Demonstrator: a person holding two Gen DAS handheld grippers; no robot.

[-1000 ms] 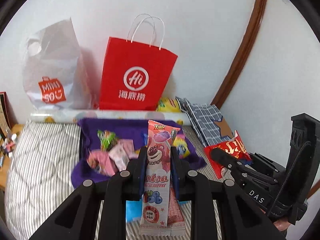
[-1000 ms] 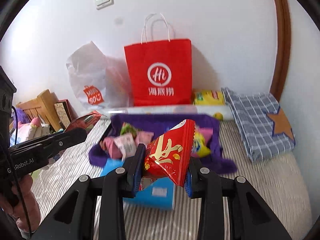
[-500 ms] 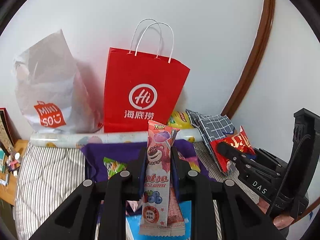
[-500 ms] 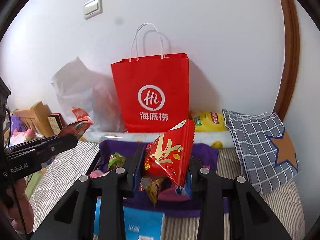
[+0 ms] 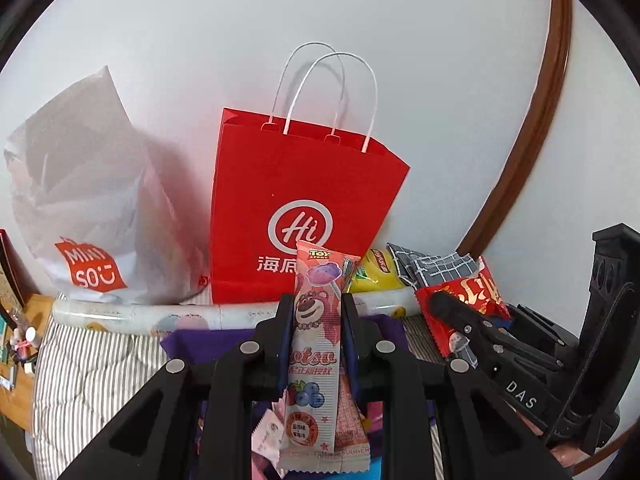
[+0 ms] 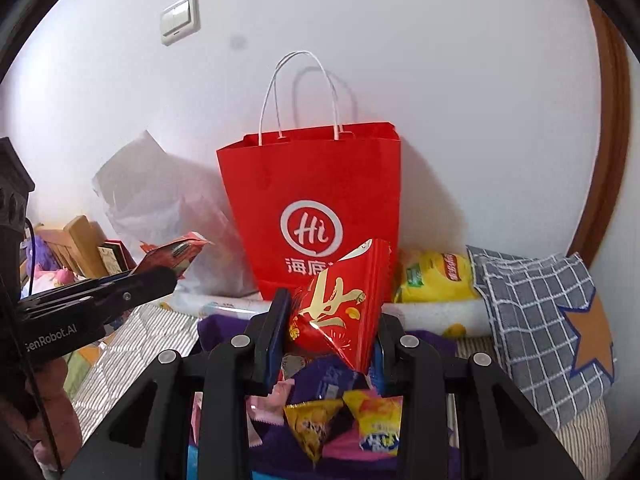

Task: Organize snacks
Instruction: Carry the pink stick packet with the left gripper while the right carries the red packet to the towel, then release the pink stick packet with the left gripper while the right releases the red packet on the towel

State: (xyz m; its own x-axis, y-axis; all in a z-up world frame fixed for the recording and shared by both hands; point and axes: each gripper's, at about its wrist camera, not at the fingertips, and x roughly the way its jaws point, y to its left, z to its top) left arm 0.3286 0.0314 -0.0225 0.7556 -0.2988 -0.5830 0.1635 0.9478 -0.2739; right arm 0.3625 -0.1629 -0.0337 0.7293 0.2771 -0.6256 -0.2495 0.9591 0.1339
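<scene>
Jaws of left gripper (image 5: 314,312) clamp pink stick pack (image 5: 316,360), right gripper (image 6: 332,320) clamps red packet (image 6: 340,304). Both probably headed for red bag (image 6: 316,192): lift clear of rim, release over opening.

White wall (image 6: 440,60) with a light switch (image 6: 180,19) behind striped bedding (image 5: 88,364).

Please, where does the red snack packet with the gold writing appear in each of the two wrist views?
Left wrist view: red snack packet at the right edge, shut in the right tool.
Right wrist view: it stands at the centre, low, between the tool's fingers.
Shared landmark: the red paper bag against the wall.
</scene>
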